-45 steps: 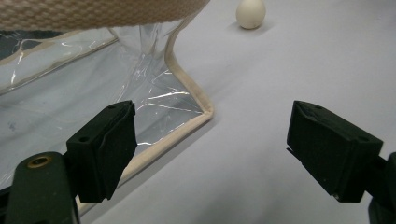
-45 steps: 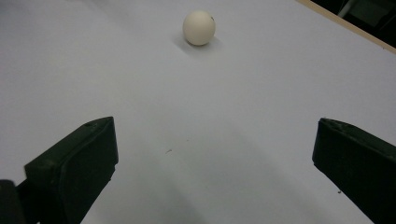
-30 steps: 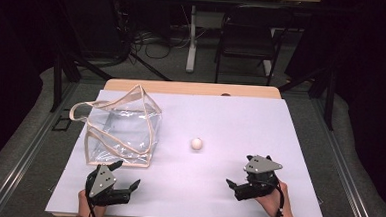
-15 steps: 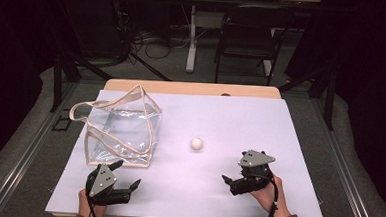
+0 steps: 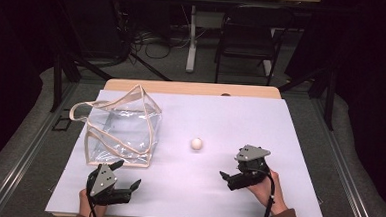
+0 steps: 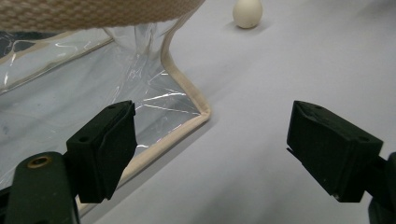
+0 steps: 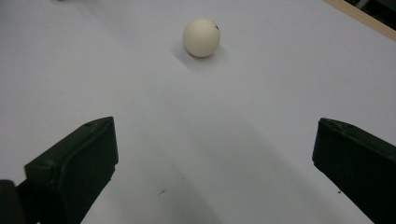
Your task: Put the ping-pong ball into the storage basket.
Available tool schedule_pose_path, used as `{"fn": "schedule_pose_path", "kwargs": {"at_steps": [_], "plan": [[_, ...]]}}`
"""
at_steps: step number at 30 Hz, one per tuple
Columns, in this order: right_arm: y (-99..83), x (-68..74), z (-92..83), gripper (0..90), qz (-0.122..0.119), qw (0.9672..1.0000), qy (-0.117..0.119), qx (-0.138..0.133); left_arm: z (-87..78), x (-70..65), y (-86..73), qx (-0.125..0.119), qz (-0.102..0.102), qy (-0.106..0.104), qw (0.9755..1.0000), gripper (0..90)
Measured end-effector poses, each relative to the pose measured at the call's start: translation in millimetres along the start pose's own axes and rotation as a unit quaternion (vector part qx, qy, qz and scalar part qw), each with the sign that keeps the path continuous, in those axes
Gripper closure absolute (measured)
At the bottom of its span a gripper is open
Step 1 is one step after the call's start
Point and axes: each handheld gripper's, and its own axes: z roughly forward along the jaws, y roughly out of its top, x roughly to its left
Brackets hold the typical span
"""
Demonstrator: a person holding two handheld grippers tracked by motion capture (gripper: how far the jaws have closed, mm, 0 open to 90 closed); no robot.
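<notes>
I am aiming the right claw (image 7: 212, 172), jaws wide open, at the ball (image 7: 201, 37); a touch from one jaw may roll it away. Left claw (image 6: 212, 154) is waiting open beside the bag (image 6: 93, 88).

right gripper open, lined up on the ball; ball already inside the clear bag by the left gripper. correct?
Not quite. The ball is not in the clear bag; it lies on the bare table to the bag's right, as the high view shows. The rest holds: the right gripper is open and lined up on the ball, and the bag sits by the left gripper.
</notes>
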Motion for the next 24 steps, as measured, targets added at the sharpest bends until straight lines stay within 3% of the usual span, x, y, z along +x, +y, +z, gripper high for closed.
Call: {"fn": "schedule_pose_path", "kwargs": {"at_steps": [24], "plan": [[23.1,-11.3,20.2,0.0,-0.005,0.9999,0.006,0.013,-0.8,0.7,-0.1,-0.004,0.002,-0.001,1.0000,16.1]]}}
